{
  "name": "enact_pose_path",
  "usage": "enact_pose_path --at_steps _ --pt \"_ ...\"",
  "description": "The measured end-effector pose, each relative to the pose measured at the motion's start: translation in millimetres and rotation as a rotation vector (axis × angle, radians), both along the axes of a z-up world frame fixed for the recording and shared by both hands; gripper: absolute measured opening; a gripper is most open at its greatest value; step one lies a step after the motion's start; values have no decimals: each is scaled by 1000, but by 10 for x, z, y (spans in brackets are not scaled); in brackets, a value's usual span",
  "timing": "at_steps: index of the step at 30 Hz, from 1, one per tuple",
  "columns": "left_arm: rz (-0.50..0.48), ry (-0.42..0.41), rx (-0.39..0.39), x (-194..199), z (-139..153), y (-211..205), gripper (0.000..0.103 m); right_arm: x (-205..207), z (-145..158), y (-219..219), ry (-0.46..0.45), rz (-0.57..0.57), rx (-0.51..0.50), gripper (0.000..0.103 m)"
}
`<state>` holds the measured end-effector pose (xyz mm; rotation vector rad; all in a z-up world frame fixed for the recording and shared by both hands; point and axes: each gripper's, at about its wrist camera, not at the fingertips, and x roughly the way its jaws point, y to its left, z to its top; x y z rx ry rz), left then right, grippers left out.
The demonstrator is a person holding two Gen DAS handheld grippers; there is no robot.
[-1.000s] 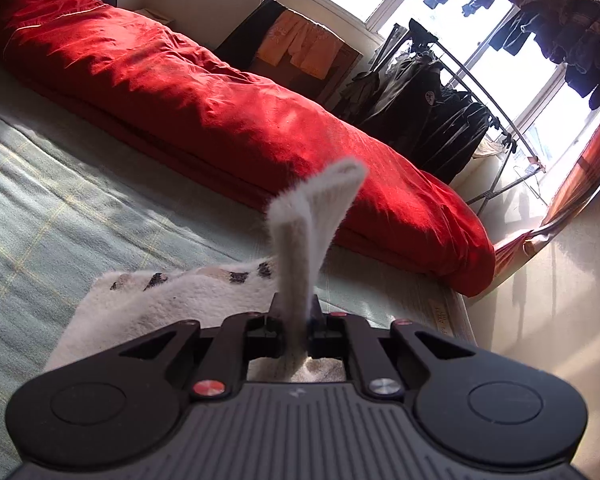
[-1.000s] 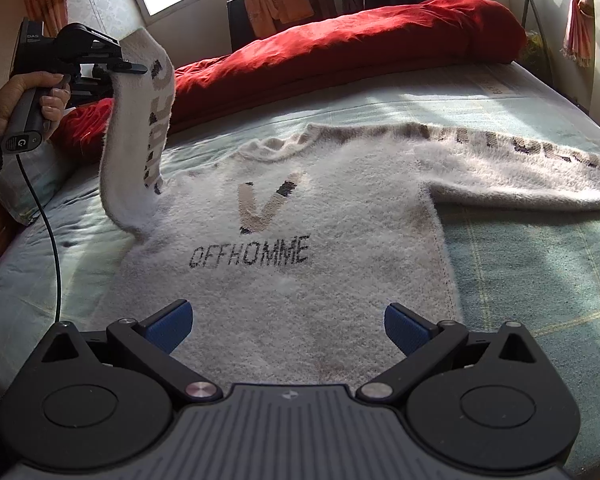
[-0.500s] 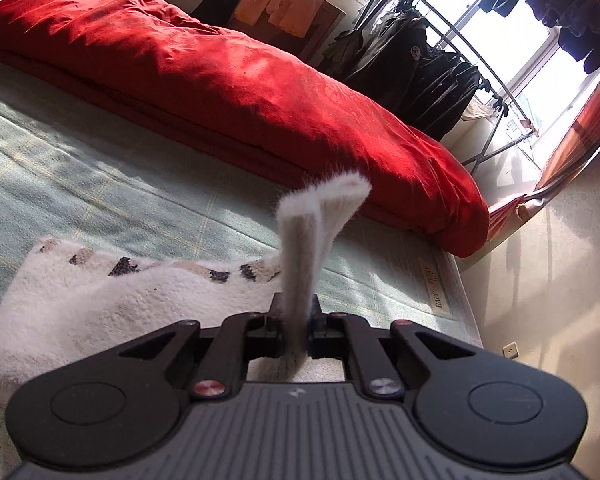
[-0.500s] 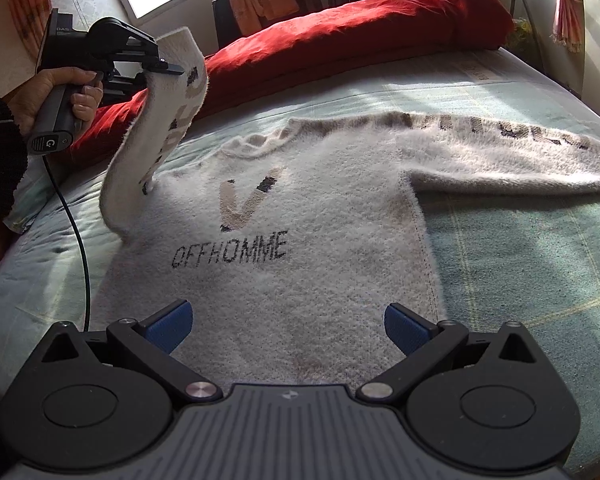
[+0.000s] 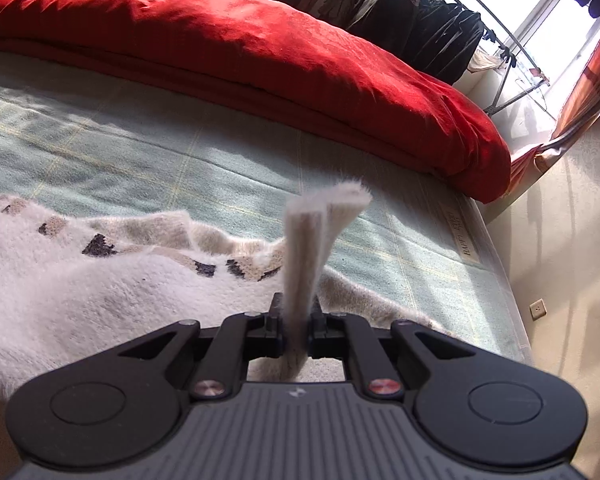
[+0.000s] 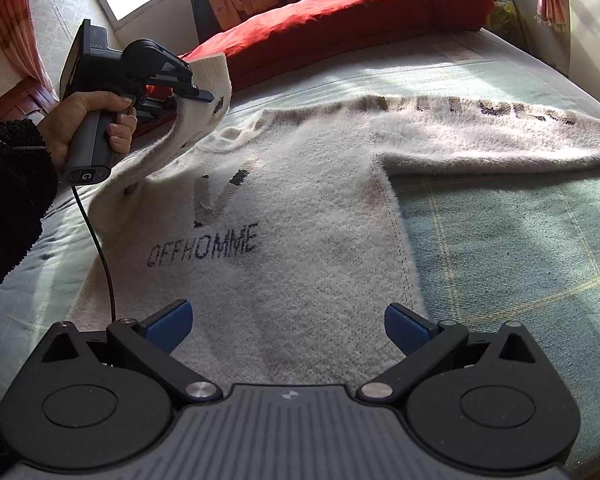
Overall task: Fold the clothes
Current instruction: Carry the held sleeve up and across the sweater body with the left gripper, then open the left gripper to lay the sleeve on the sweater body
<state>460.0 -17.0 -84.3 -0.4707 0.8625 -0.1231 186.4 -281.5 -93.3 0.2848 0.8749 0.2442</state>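
Note:
A fluffy white sweater (image 6: pixel 300 216) with dark lettering lies front up on the bed. One sleeve (image 6: pixel 480 124) stretches out flat to the right. The other sleeve (image 6: pixel 204 92) is lifted and bent over the chest, its cuff (image 5: pixel 320 220) sticking up between shut jaws. My left gripper (image 5: pixel 296 320) is shut on that cuff; in the right wrist view a hand (image 6: pixel 88 120) holds the left gripper (image 6: pixel 180 92) above the sweater's left shoulder. My right gripper (image 6: pixel 286 324) hovers over the sweater's hem, jaws wide apart, nothing between the blue pads (image 6: pixel 168 324).
A red duvet (image 5: pixel 260 48) lies rolled along the far side of the bed. The pale green bedsheet (image 6: pixel 520 240) shows to the right of the sweater. A rack of dark clothes (image 5: pixel 420 12) stands by the window. The left gripper's cable (image 6: pixel 100 248) hangs over the sweater's edge.
The left gripper has carried the sleeve cuff lower and inward over the sweater's chest. The right gripper has stayed open and come slightly closer to the hem.

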Motion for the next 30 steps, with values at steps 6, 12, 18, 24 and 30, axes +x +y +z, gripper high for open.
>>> enact_pose_path --at_steps 6,12,18,24,30 --pt "-4 16 24 36 -175 -117 8 28 -62 -28 18 -7 2 103" --pt "-23 4 57 64 -238 -238 8 43 -101 -54 30 -12 1 103" --pt "-81 -6 139 34 -277 -405 11 59 -117 -55 37 -16 1 103" --pt "-174 -42 223 -63 -171 -586 18 37 -81 -55 34 -21 -6 103" --pt "-250 -105 276 -250 73 -676 34 -10 21 -24 16 -23 -10 103"
